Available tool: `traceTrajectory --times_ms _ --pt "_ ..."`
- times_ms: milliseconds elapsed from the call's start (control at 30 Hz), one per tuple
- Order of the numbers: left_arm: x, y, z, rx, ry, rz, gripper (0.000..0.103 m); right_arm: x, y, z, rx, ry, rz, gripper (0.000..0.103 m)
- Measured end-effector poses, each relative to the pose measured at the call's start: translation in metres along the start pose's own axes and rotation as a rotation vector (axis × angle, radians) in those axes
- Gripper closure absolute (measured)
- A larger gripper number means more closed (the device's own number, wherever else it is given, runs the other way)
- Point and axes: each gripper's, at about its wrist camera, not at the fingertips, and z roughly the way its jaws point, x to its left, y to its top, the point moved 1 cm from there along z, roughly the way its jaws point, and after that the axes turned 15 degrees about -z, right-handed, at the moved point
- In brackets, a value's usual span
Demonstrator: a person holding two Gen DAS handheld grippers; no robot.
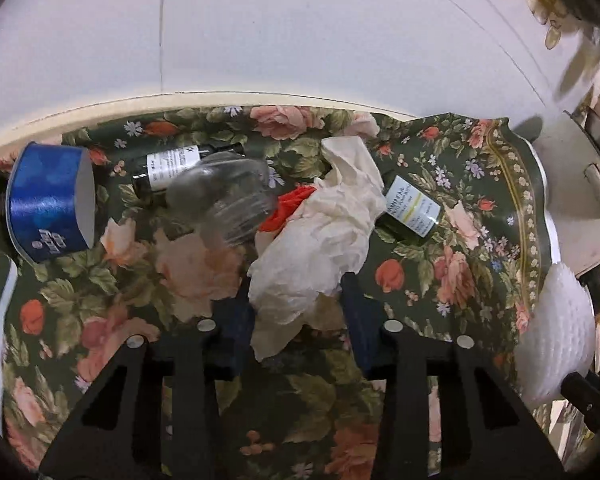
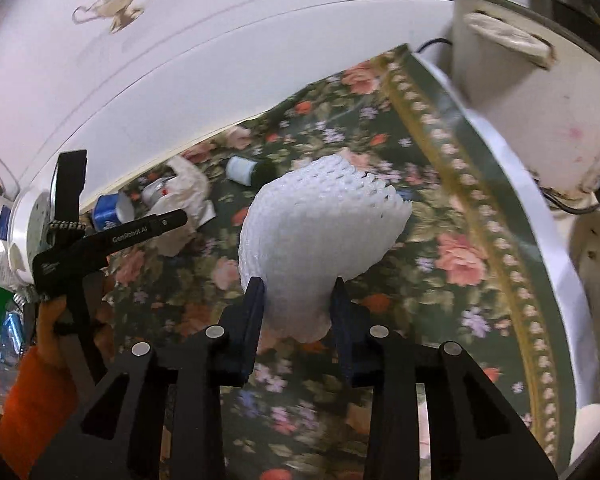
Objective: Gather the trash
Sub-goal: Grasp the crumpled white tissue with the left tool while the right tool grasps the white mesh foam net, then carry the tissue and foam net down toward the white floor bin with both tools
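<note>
Right tongs (image 2: 298,304) clamped on white foam netting (image 2: 320,240), lifted off the flowered surface (image 2: 460,248). Left tongs (image 1: 300,312) closing around crumpled paper (image 1: 320,240), pads barely biting its lower edge. Risks: paper tearing or slipping free; nudging the clear bottle (image 1: 224,200) just beside it.

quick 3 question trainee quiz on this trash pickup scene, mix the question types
1. True or false: the right tongs are shut on the white foam net.
2. What lies between the left tongs? A) blue tape roll B) crumpled tissue C) dark bottle
3. Fill in: the trash lies on a ____-patterned tablecloth.

Key: 1 true; 2 B, the crumpled tissue, not the blue tape roll; 3 floral.
</note>
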Motion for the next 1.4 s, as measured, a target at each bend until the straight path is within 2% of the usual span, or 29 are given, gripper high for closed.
traceTrajectory --times_ms 167,333,433,667,867,1100,1400 --pt "-0.017 -0.019 -0.026 -0.058 0.008 0.028 0.078 -0.014 0.000 -0.015 -0.021 -0.001 0.006 0.073" --pt "-0.037 -0.040 -0.072 -0.139 0.028 0.019 0.079 -0.024 -0.003 -0.040 -0.070 0.030 -0.030 0.073" --pt "-0.053 -0.061 -0.111 -0.223 0.056 0.024 0.079 -0.030 -0.009 -0.063 -0.111 0.058 -0.069 0.073" --pt "-0.088 -0.134 -0.195 -0.357 0.126 -0.003 0.079 -0.041 -0.031 -0.132 -0.204 0.125 -0.193 0.073" --pt "-0.102 -0.199 -0.258 -0.413 0.147 -0.039 0.079 -0.043 -0.055 -0.180 -0.251 0.158 -0.276 0.073" --pt "-0.097 -0.264 -0.290 -0.419 0.184 -0.036 0.079 -0.036 -0.090 -0.211 -0.273 0.193 -0.290 0.073" --pt "-0.060 -0.336 -0.307 -0.342 0.127 -0.020 0.079 -0.003 -0.151 -0.233 -0.240 0.158 -0.263 0.073"
